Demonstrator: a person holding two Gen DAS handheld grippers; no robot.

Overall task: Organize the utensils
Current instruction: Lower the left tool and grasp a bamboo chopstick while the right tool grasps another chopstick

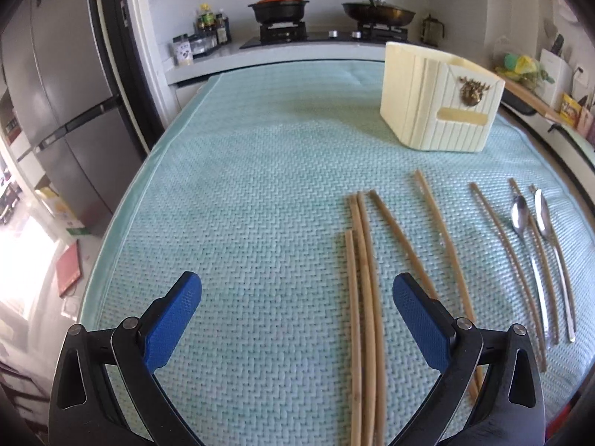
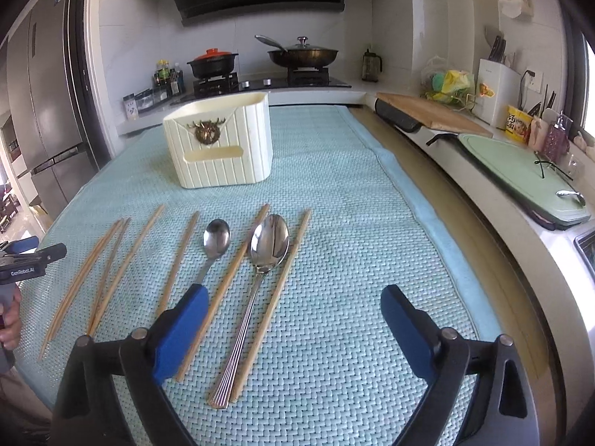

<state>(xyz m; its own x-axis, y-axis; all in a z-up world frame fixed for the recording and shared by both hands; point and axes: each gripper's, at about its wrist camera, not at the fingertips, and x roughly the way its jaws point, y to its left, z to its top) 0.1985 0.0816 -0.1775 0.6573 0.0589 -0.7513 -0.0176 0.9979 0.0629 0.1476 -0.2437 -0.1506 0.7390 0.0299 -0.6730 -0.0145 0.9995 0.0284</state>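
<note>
The chopsticks (image 2: 238, 282) and the two spoons lie flat on the mat (image 2: 334, 297), all pointing roughly toward the holder (image 2: 219, 141), so each one can be picked up along its length and carried forward. The big spoon (image 2: 269, 241) lies between two chopsticks, just beside them, and the small spoon (image 2: 216, 239) is to its left, with its handle partly hidden behind my finger. More chopsticks (image 1: 362, 297) lie to the left in a loose bundle, three of them touching or nearly touching, which I judge will make it harder to take only one. The cream holder stands upright at the far side of the mat, apart from all the utensils, and I cannot see inside it to tell its compartments. My right gripper (image 2: 293, 329) hovers above the mat with its jaws wide apart and nothing between them; it is a little to the right of the big spoon, so I think I must shift left before I close. My left gripper (image 1: 297, 321) is also spread wide and empty, low over the mat, with the bundle of chopsticks running between its fingers. Behind the mat there is the stove (image 2: 271, 81) with a pot (image 2: 212, 61) and a pan (image 2: 303, 55).
</note>
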